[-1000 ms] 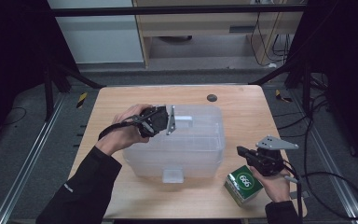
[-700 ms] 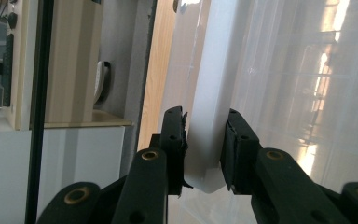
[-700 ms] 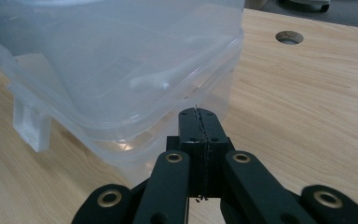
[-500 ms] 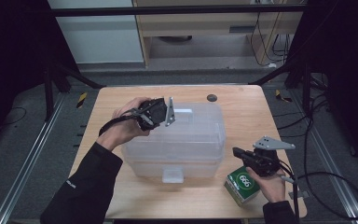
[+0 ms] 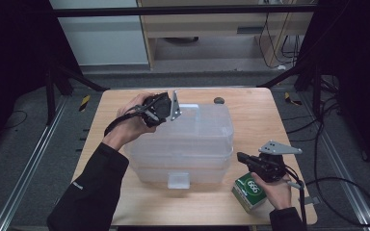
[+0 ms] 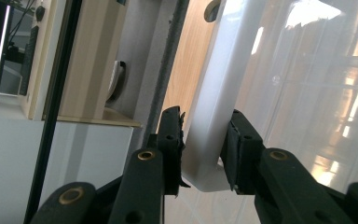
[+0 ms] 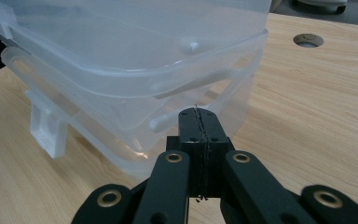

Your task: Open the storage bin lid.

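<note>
A clear plastic storage box [image 5: 183,166] stands in the middle of the wooden table [image 5: 255,120], with its clear lid [image 5: 204,127] on top. My left gripper [image 5: 172,115] is at the lid's far left corner. In the left gripper view its jaws [image 6: 204,135] are shut on the lid's white rim [image 6: 214,84], one pad on each side. The right gripper view shows the lid [image 7: 121,37] tilted up off the box [image 7: 121,126]. My right gripper [image 5: 241,156] is shut and holds nothing, its tips [image 7: 199,116] just short of the box's near right corner.
A green carton [image 5: 250,190] lies on the table under my right hand. A dark round grommet [image 5: 218,100] sits near the table's far edge. The box has a front latch [image 5: 178,180]. Black frame posts and cables surround the table.
My left gripper has moved up and a little toward the far side with the lid's corner, so the lid tilts higher. The right gripper has stayed in place.
</note>
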Available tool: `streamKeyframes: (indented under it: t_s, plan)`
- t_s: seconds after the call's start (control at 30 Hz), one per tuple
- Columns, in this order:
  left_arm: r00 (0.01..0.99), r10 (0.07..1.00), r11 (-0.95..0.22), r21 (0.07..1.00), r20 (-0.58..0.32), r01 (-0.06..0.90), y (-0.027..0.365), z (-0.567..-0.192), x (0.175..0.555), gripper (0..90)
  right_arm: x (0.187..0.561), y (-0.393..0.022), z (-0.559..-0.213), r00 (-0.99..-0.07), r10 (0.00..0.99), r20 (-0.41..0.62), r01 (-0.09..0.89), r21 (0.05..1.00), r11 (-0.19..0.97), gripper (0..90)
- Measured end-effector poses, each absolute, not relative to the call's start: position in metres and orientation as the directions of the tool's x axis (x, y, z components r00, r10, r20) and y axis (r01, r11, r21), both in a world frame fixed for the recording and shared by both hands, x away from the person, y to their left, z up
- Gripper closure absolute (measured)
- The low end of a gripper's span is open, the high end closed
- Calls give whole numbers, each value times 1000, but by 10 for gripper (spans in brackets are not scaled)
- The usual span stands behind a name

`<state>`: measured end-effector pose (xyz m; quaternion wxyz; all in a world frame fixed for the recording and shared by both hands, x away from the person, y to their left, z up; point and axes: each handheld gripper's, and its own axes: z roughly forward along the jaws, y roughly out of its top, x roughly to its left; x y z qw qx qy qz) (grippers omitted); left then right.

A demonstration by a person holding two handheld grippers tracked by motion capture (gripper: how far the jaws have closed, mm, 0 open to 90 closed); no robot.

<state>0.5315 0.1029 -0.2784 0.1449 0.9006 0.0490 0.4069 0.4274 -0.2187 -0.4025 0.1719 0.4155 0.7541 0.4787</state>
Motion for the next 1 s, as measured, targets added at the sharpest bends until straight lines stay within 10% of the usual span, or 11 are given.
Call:
streamKeyframes:
  t_s: [0.73,1.0]
  plan:
    - [679,251,-937,349,690,-8,105,-275,543,680,435,-200,-397,-611,773,173,434,889,145,900]
    - [699,319,-895,447,640,0,120,-270,536,534,435,-199,-400,-612,773,168,442,883,158,900]
